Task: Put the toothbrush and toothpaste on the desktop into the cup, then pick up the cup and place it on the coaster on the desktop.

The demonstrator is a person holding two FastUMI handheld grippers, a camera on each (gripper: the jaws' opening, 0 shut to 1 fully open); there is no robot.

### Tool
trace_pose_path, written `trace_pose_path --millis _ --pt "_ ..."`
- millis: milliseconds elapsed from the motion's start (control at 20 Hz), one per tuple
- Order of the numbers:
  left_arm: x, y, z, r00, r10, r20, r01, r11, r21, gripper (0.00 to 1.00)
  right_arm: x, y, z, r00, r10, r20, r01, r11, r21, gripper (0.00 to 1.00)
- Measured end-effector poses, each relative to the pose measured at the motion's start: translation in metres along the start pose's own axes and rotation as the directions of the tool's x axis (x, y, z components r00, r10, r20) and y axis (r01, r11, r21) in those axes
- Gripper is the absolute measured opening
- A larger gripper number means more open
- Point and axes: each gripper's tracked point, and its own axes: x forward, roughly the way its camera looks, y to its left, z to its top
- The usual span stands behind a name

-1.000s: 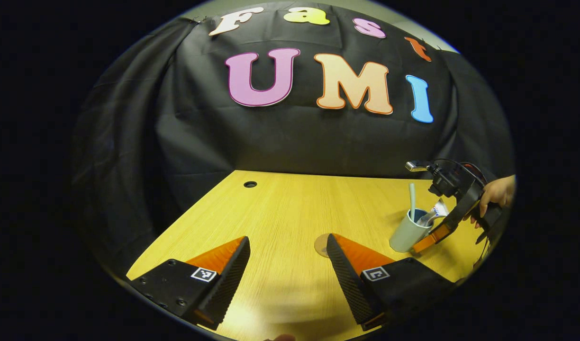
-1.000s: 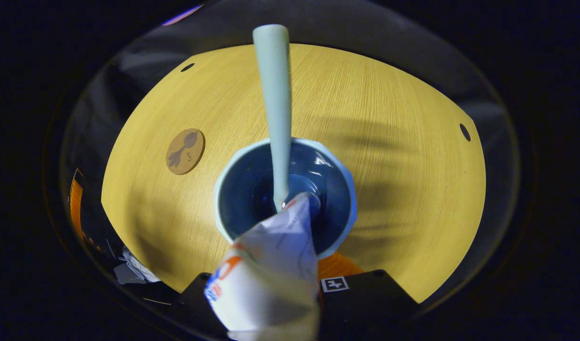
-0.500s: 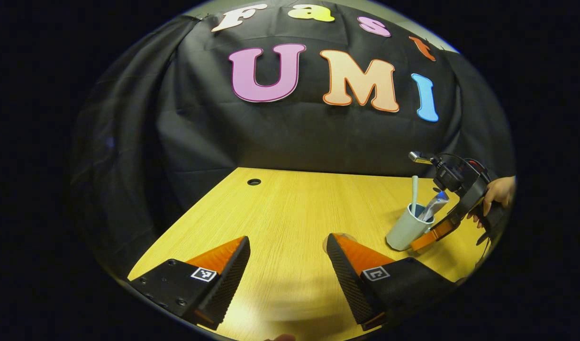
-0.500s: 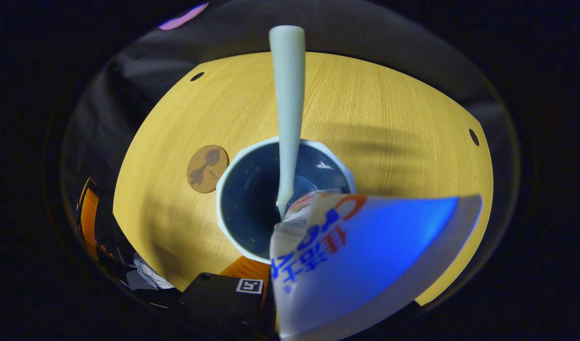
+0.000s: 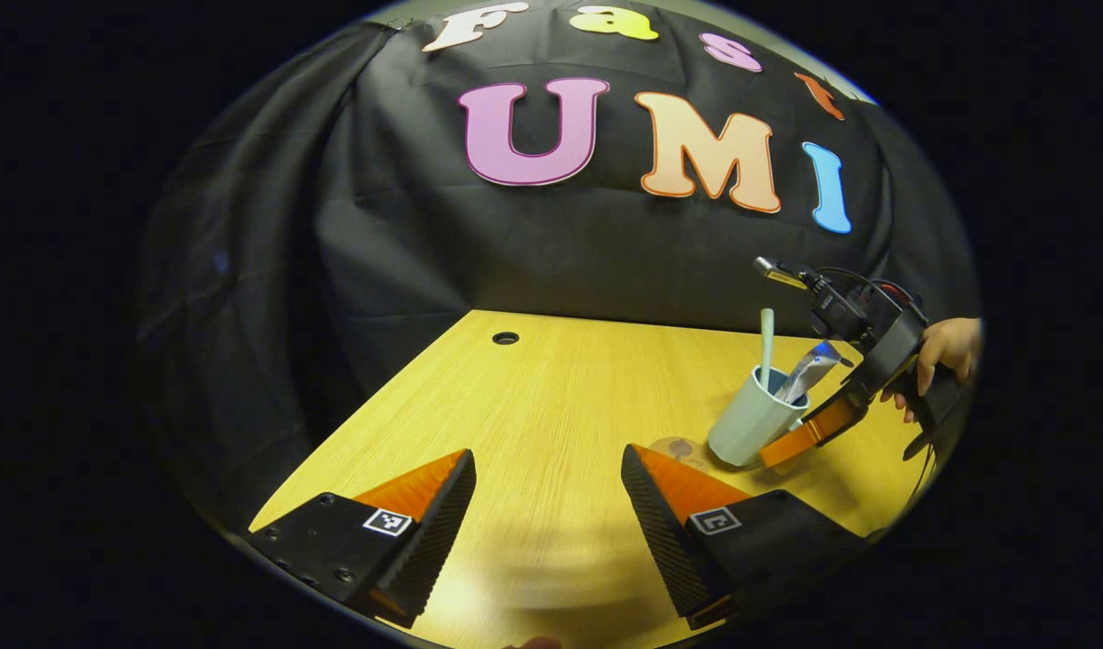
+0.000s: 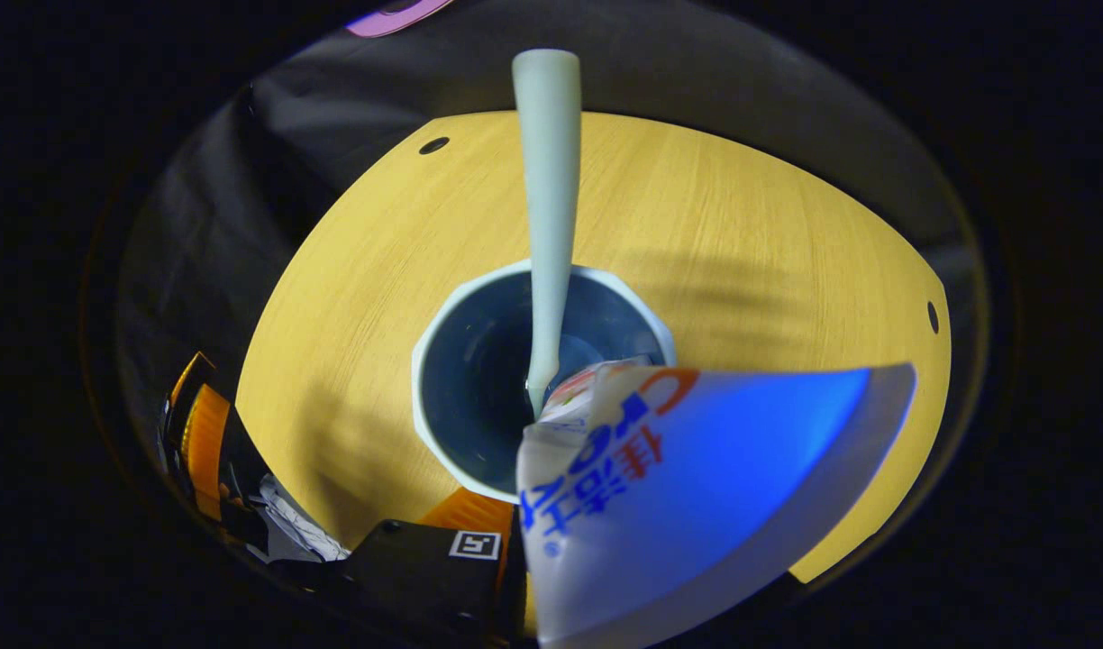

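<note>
Left gripper view: the cup (image 5: 752, 420), pale outside, appears tilted on or just above the wooden desk (image 5: 551, 406), touching or overlapping the round brown coaster (image 5: 678, 448) at its base; whether it rests on the coaster cannot be told. Inside the cup stand two items: the toothbrush (image 5: 767, 347), handle rising nearly upright above the rim, and the toothpaste (image 5: 808, 370), leaning out of the cup on the side away from the coaster. The right gripper (image 5: 799, 437), held by a hand (image 5: 939, 356), reaches the cup on that same side; one finger lies against the cup wall and the other is hidden, so whether it is clamped on the cup cannot be told. The left gripper (image 5: 547, 505) hovers over the desk on the near side of the coaster, its fingers spread wide apart with nothing between them.

Right gripper view: looking down into the cup (image 6: 461, 410), its interior is dark blue. The toothbrush (image 6: 548, 198) runs from the bottom of the cup up past the far rim. The toothpaste (image 6: 696, 487) fans out over the near rim, its flat crimped end toward the camera, covering part of the cup mouth and one finger.
</note>
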Motion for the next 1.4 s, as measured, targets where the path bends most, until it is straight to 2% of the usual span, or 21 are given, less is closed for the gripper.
trace_pose_path --millis 250,600,700,800,850,900,1050,1150,1200,1250,1350,1400 --pt "0.002 0.012 -0.005 1.000 0.010 -0.010 -0.011 0.999 -0.034 0.95 0.001 0.024 0.007 1.000 0.003 -0.021 -0.004 0.999 -0.048 0.27" --pt "0.002 0.025 -0.007 0.999 0.029 -0.014 -0.030 0.998 -0.056 0.95 0.024 0.045 0.007 0.997 -0.046 -0.066 0.039 0.995 -0.096 0.27" --pt "0.001 0.027 -0.007 0.999 0.031 -0.009 -0.032 0.998 -0.058 0.95 0.021 0.053 0.008 0.997 -0.057 -0.052 0.051 0.993 -0.111 0.27" --pt "0.000 0.026 -0.007 1.000 0.029 -0.009 -0.029 0.998 -0.063 0.95 0.011 0.054 0.010 0.999 -0.037 -0.031 0.034 0.995 -0.093 0.29" --pt "0.000 0.025 -0.006 1.000 0.024 -0.006 -0.024 0.997 -0.068 0.95 0.005 0.052 0.014 0.999 -0.036 -0.015 0.035 0.995 -0.095 0.48" --pt "-0.001 0.022 -0.005 1.000 0.019 -0.003 -0.019 0.997 -0.072 0.95 0.000 0.052 0.014 0.999 -0.038 0.006 0.038 0.995 -0.097 0.46" --pt "-0.002 0.009 0.005 1.000 -0.013 0.023 0.015 0.997 -0.074 0.96 -0.027 0.052 0.014 0.996 -0.039 0.086 0.048 0.993 -0.105 1.00" --pt "0.000 -0.003 0.010 0.999 -0.030 0.030 0.031 0.998 -0.051 0.95 -0.041 0.050 0.011 0.989 -0.029 0.147 0.043 0.995 -0.088 0.95" --pt "0.000 -0.010 0.016 0.998 -0.039 0.040 0.041 0.998 -0.044 0.95 -0.049 0.046 0.007 0.982 -0.023 0.186 0.039 0.996 -0.080 0.99" --pt "-0.001 -0.019 0.023 0.997 -0.054 0.053 0.056 0.998 -0.041 0.95 -0.060 0.042 0.005 0.971 -0.023 0.236 0.041 0.997 -0.070 0.95" --pt "-0.003 -0.043 0.037 0.993 -0.085 0.078 0.086 0.996 -0.019 0.95 -0.084 0.026 0.005 0.938 -0.036 0.345 0.057 0.997 -0.051 0.95" --pt "-0.004 -0.054 0.043 0.991 -0.096 0.093 0.097 0.995 -0.005 0.95 -0.095 0.014 0.003 0.915 -0.056 0.399 0.077 0.996 -0.038 0.99"
